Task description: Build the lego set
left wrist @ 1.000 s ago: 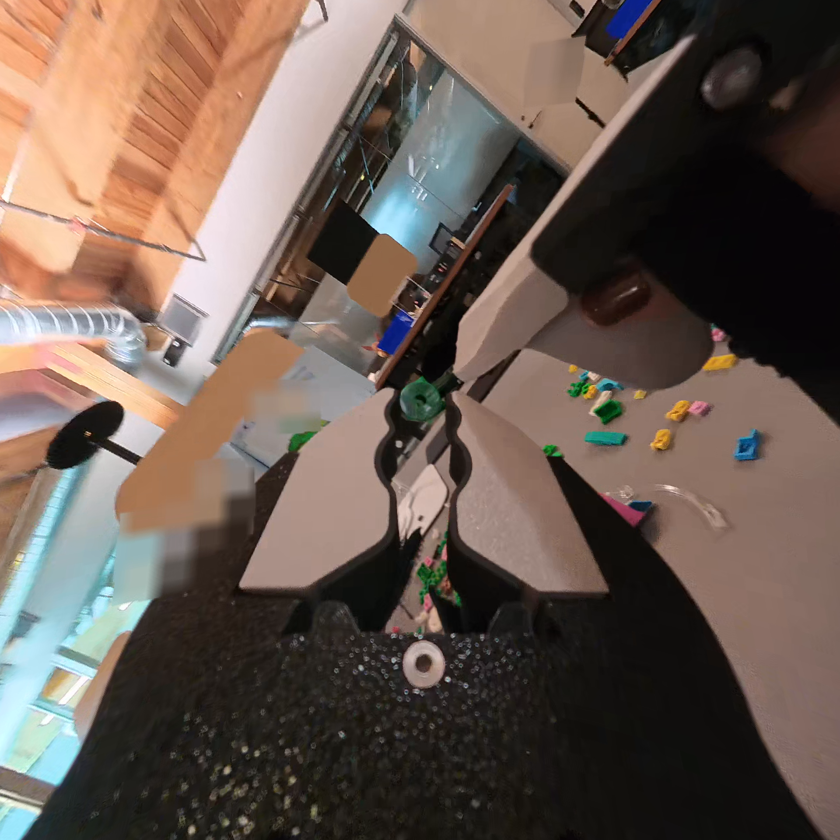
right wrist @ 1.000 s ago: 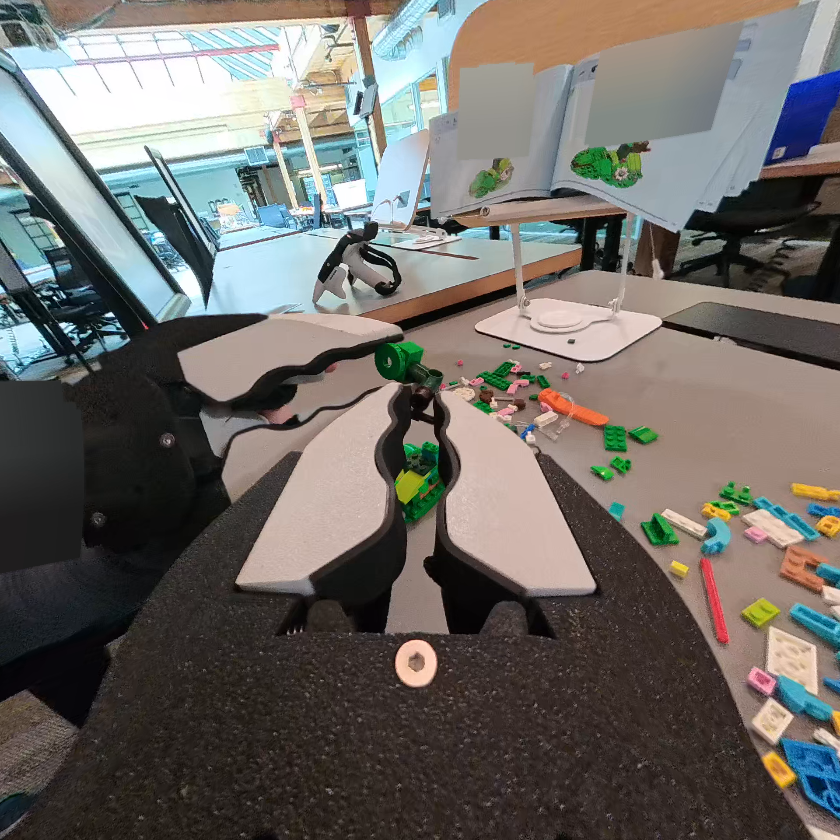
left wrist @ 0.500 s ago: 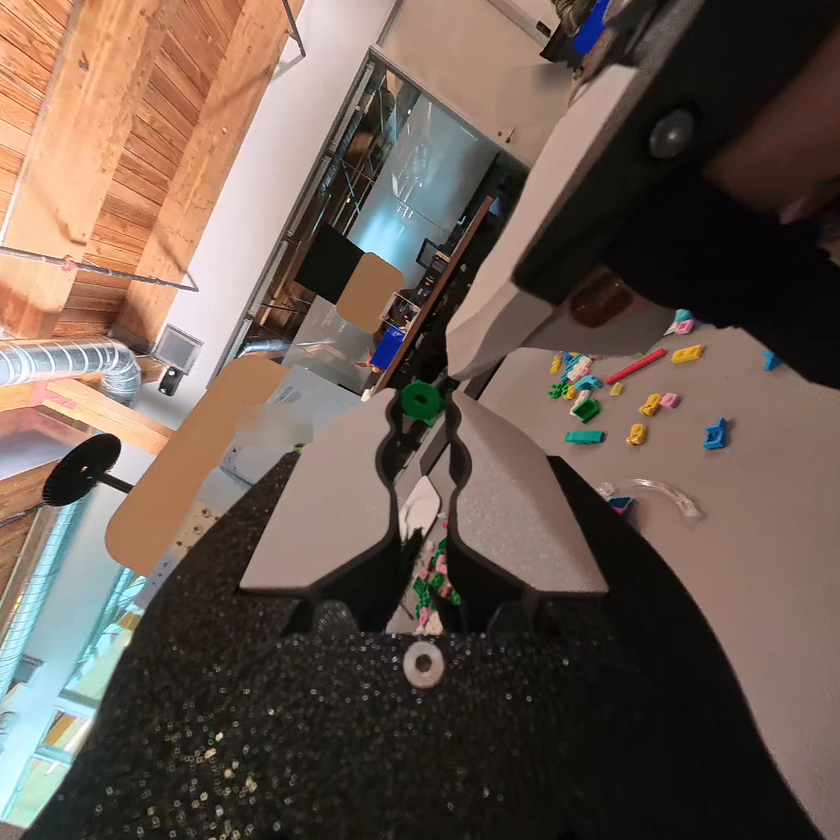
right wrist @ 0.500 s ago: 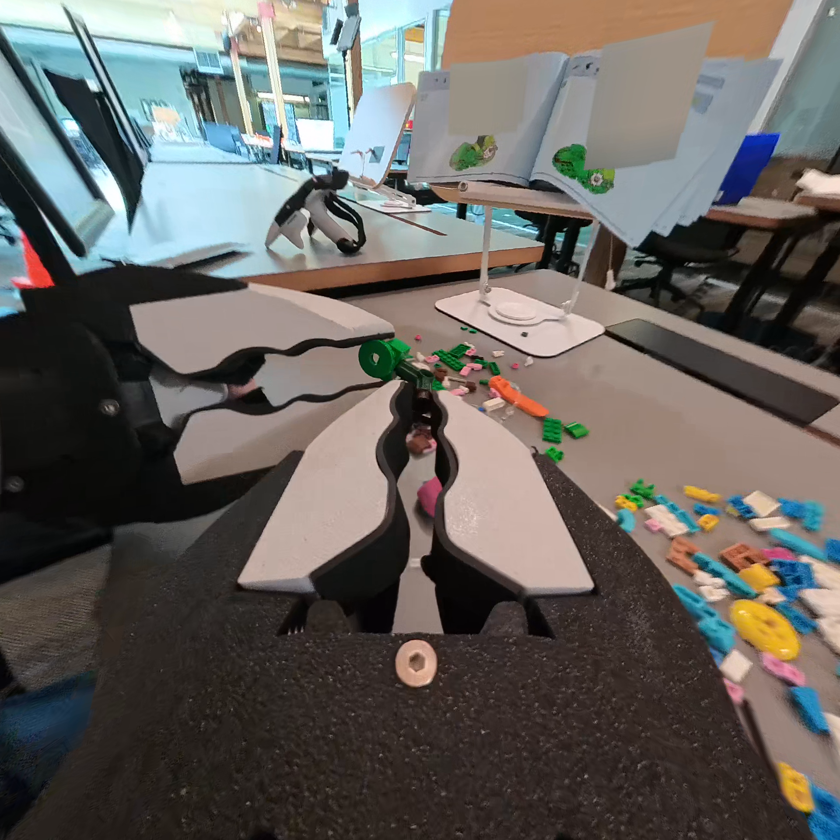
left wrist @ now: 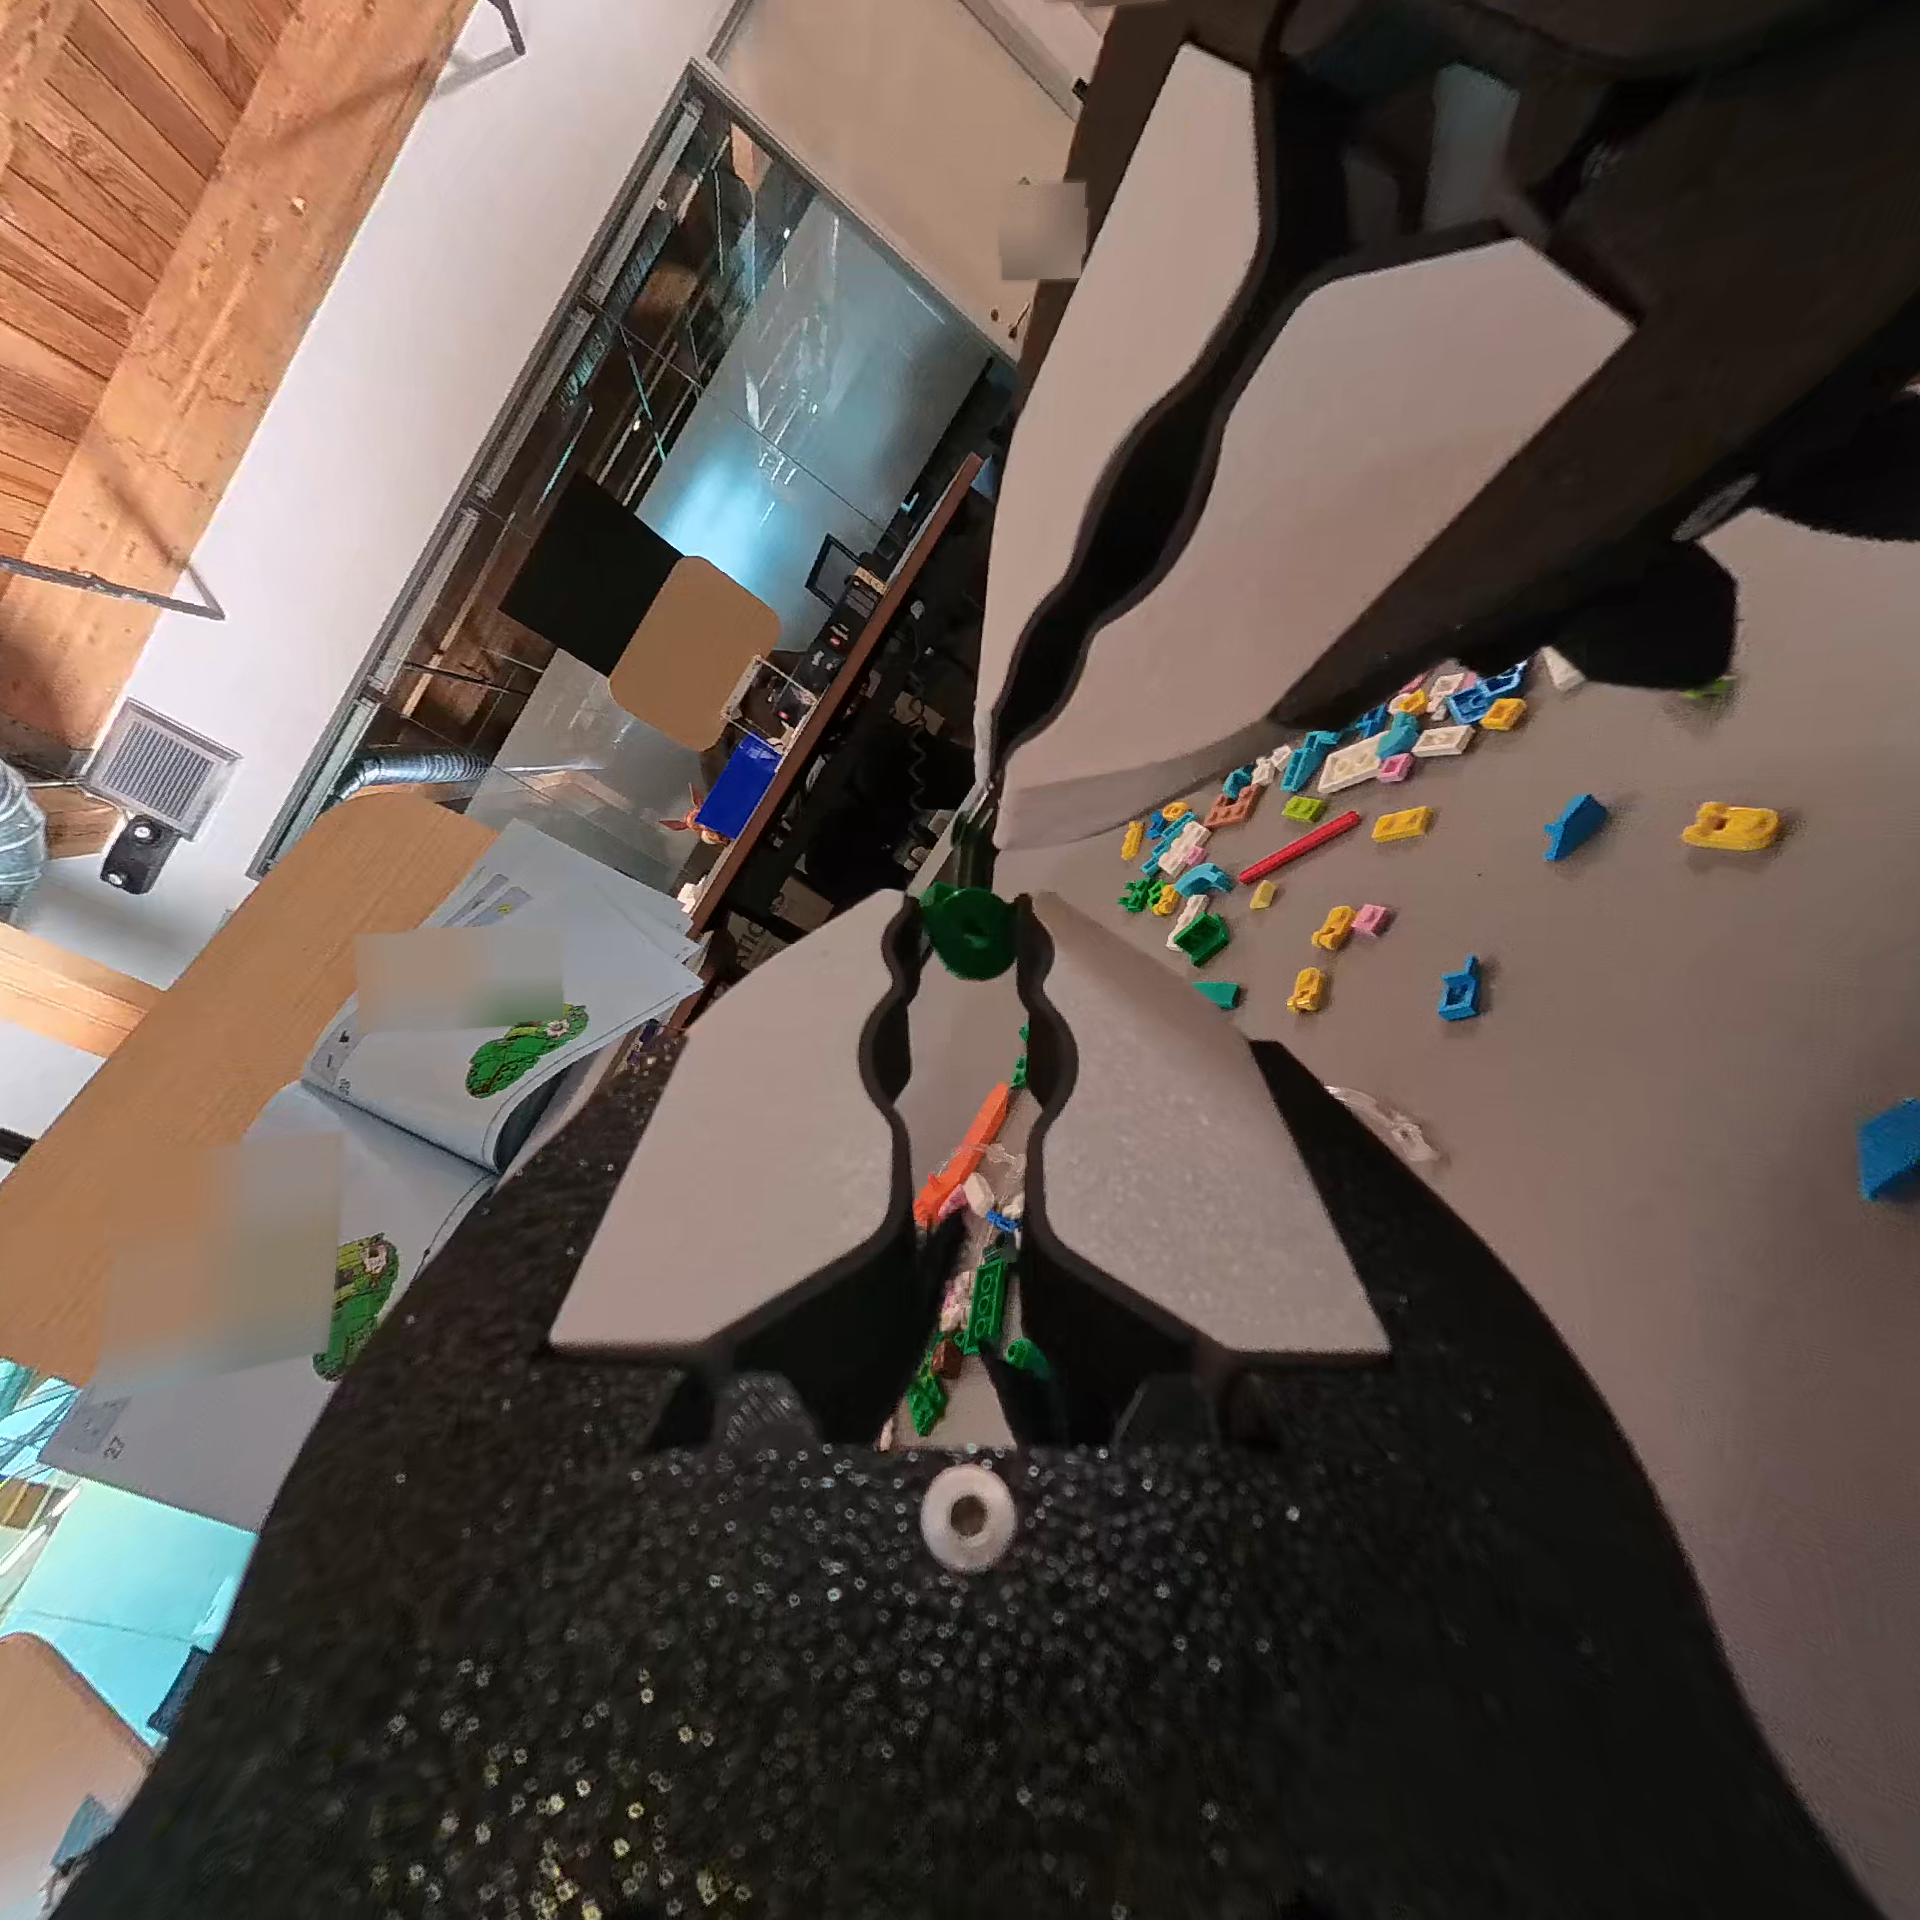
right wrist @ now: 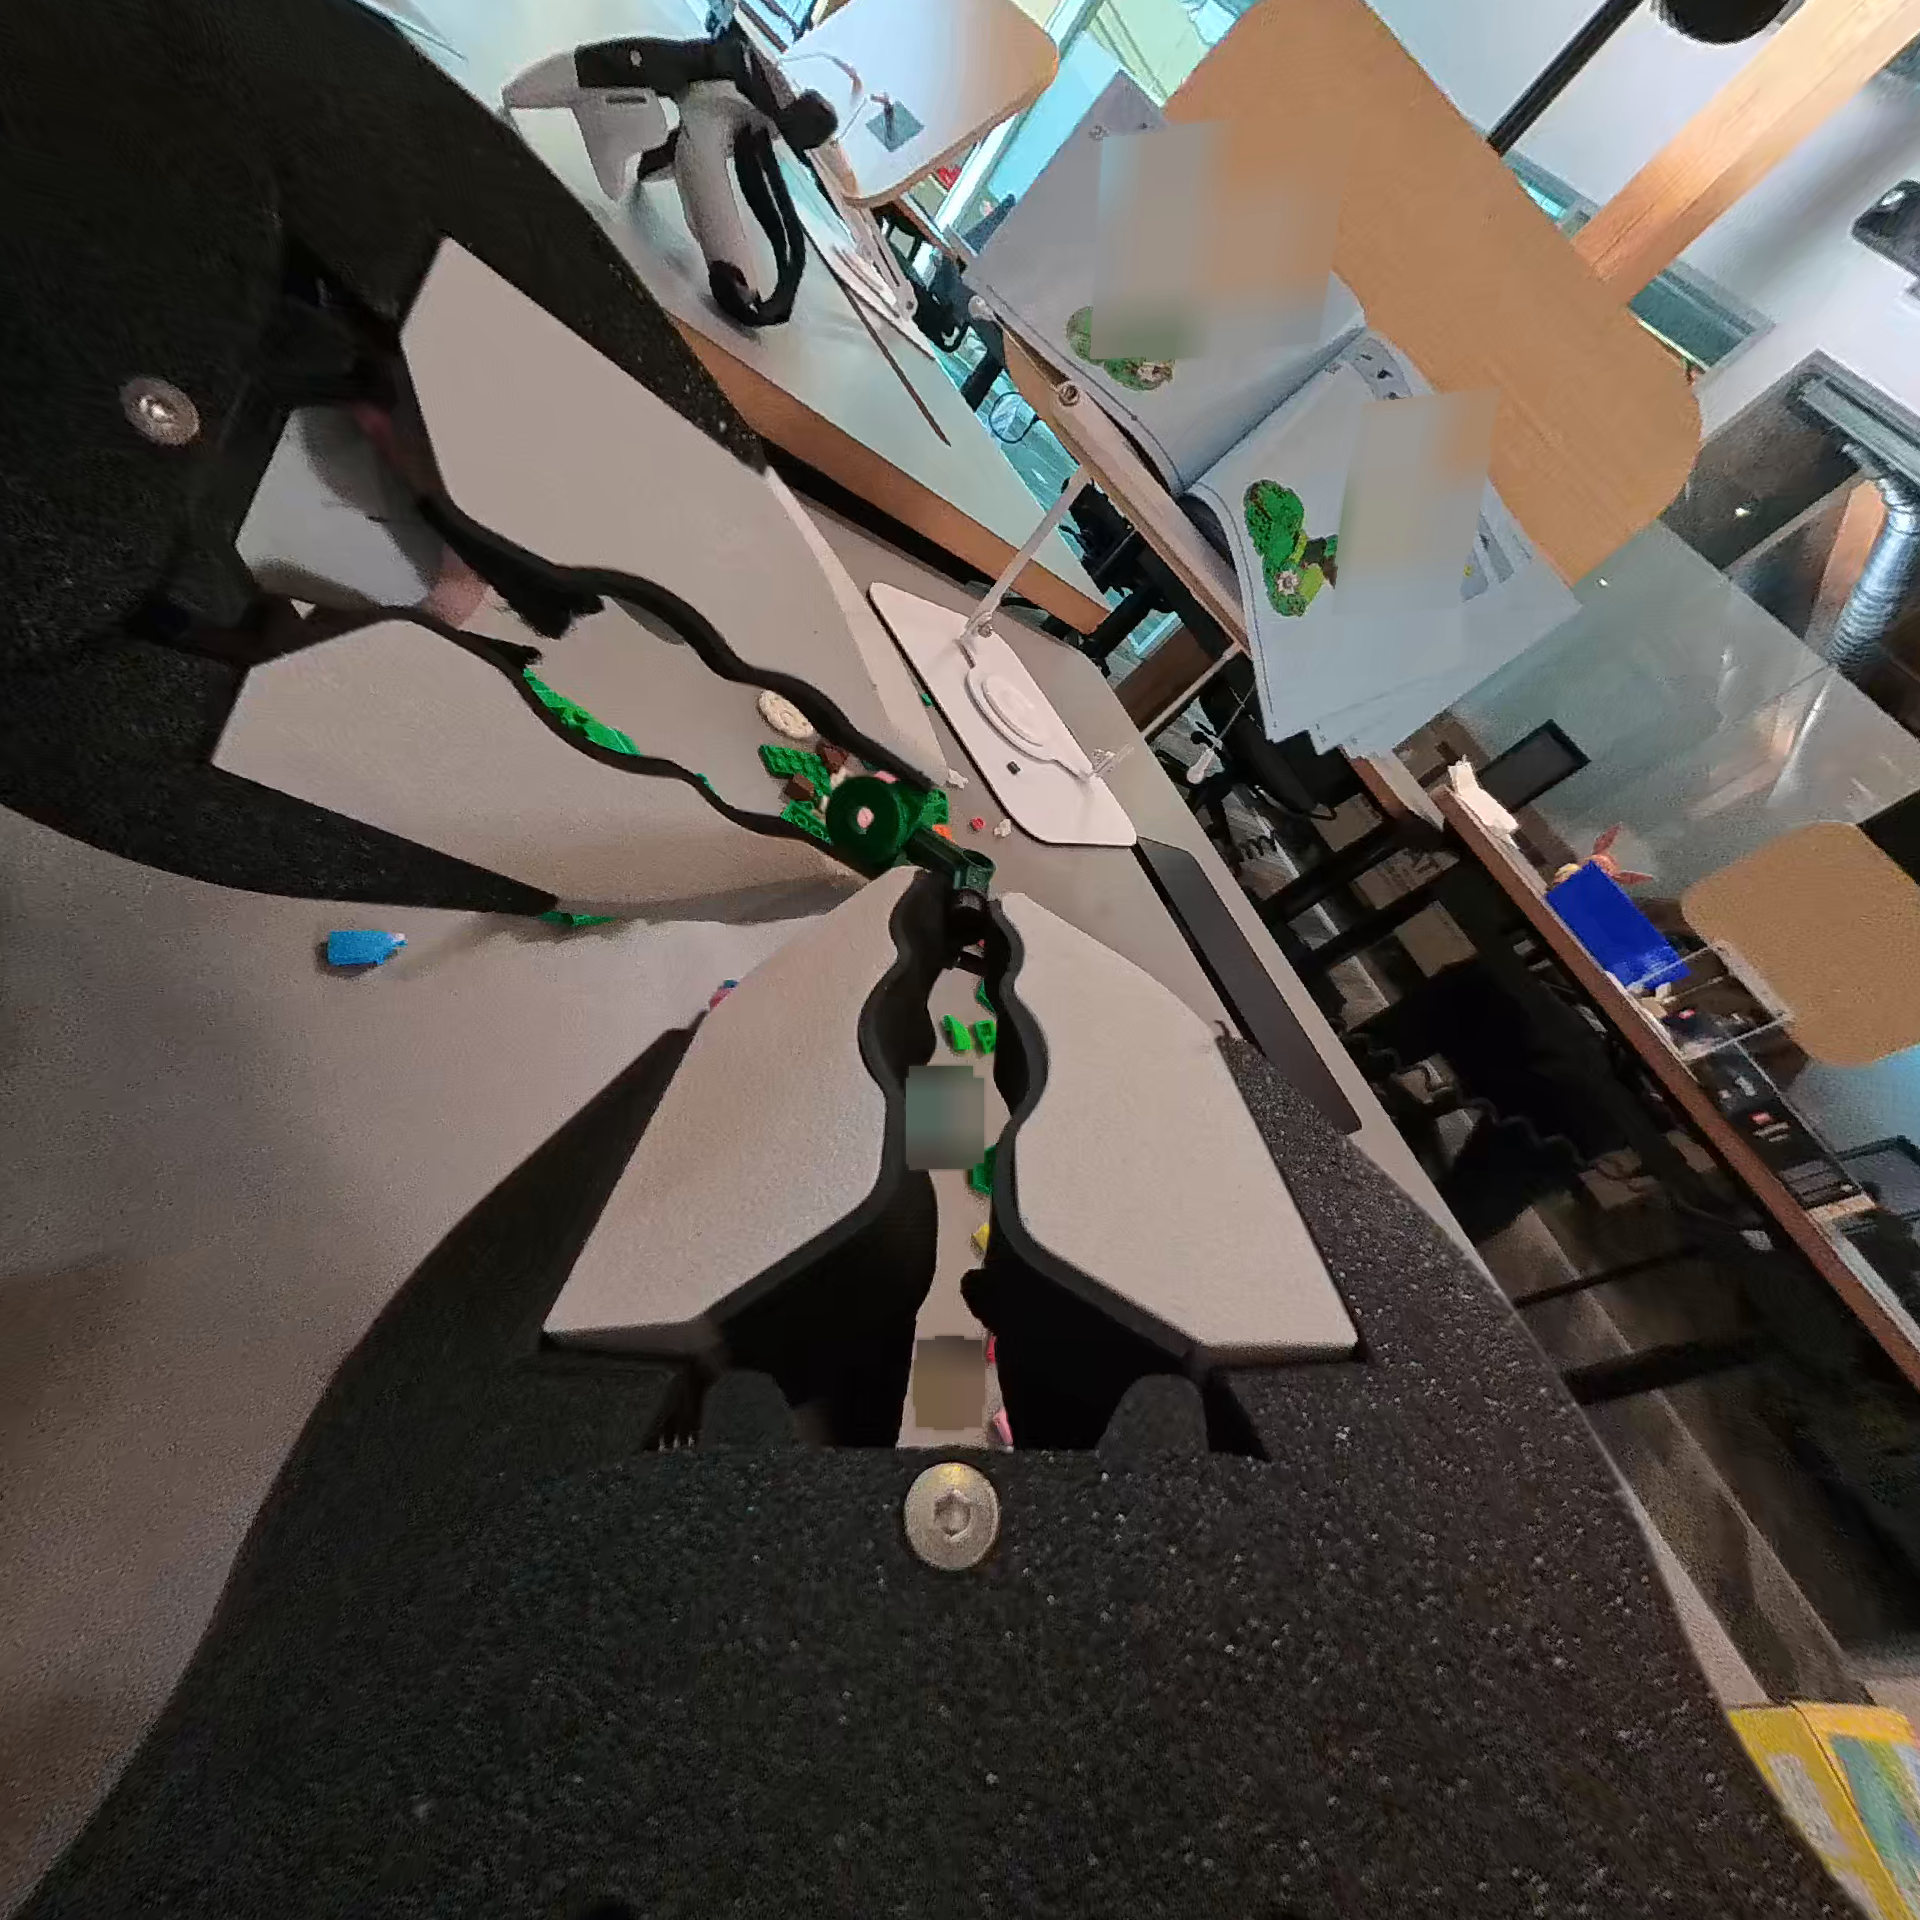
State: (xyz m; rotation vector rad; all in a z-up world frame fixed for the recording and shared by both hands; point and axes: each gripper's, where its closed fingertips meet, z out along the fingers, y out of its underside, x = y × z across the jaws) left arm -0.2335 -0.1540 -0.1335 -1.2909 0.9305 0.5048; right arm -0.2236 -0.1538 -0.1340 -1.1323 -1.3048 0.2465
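Observation:
My left gripper is shut on a round green lego piece, held in the air above the grey table. My right gripper is shut on a dark green stem piece. The stem meets the round green piece, so the two grippers are tip to tip. The right gripper comes in from above in the left wrist view. The left gripper comes in from the upper left in the right wrist view.
Many loose coloured bricks lie on the table. An orange piece and green bricks lie below the left fingers. An open instruction booklet sits on a white stand. A white controller lies on the far desk.
Both grippers have rolled and tilted while staying tip to tip on the joined green pieces. The right gripper now shows both fingers from above in the left wrist view.

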